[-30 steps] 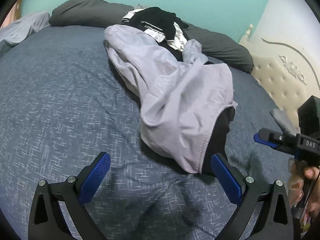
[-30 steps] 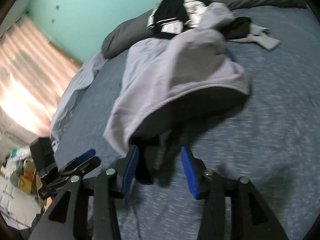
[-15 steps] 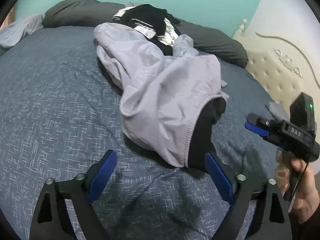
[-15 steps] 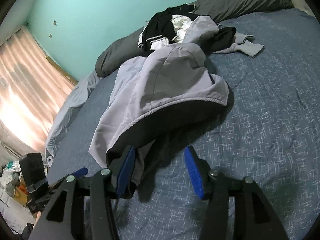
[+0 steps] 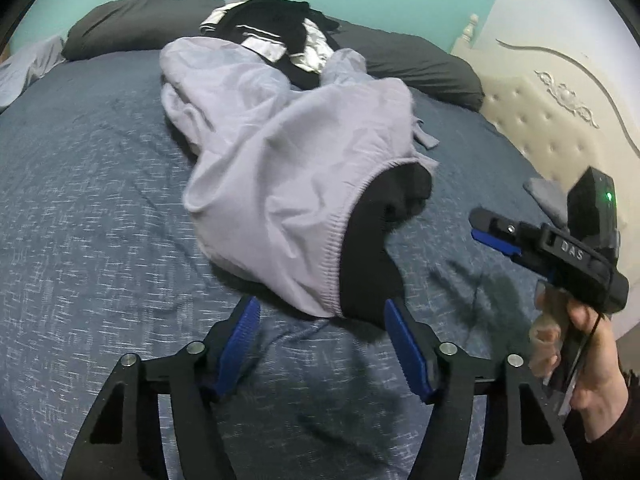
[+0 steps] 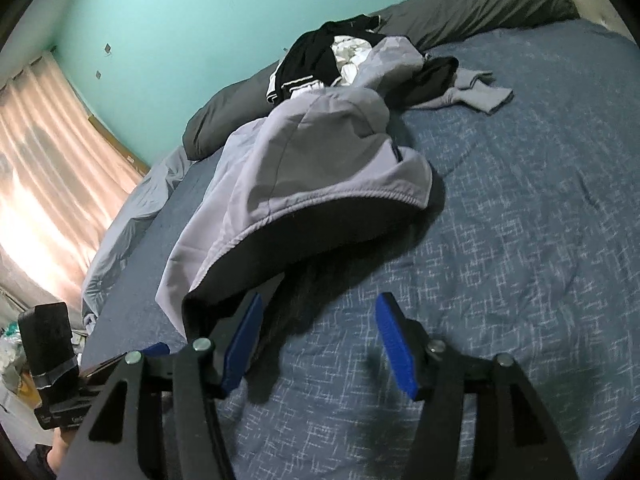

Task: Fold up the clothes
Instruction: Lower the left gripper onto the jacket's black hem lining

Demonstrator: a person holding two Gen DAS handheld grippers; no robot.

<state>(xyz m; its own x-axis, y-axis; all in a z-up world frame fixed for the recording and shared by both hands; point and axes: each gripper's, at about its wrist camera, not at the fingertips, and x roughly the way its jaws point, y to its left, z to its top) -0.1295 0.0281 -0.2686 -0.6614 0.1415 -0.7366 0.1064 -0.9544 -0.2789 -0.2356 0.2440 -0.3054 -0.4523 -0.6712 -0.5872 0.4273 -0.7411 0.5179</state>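
Centrally on blue bed (image 5: 80, 208) lay grey jacket (image 5: 288, 160), black lining showing at hem, crumpled, collar end toward dark pillows (image 5: 132, 24). Black-and-white garment (image 5: 276, 36) heaped behind it, touching. Left tongs (image 5: 320, 332) apart, jaws just been closing, hem corner lay between blue pads, not pinched. Right tongs (image 6: 318, 340) apart, jaws just been opening, nothing clamped; left pad (image 6: 242, 344) just beside hem edge. Hand (image 5: 580, 344) gripped right tool's handle. Cream headboard (image 5: 552, 104) at bed's right.
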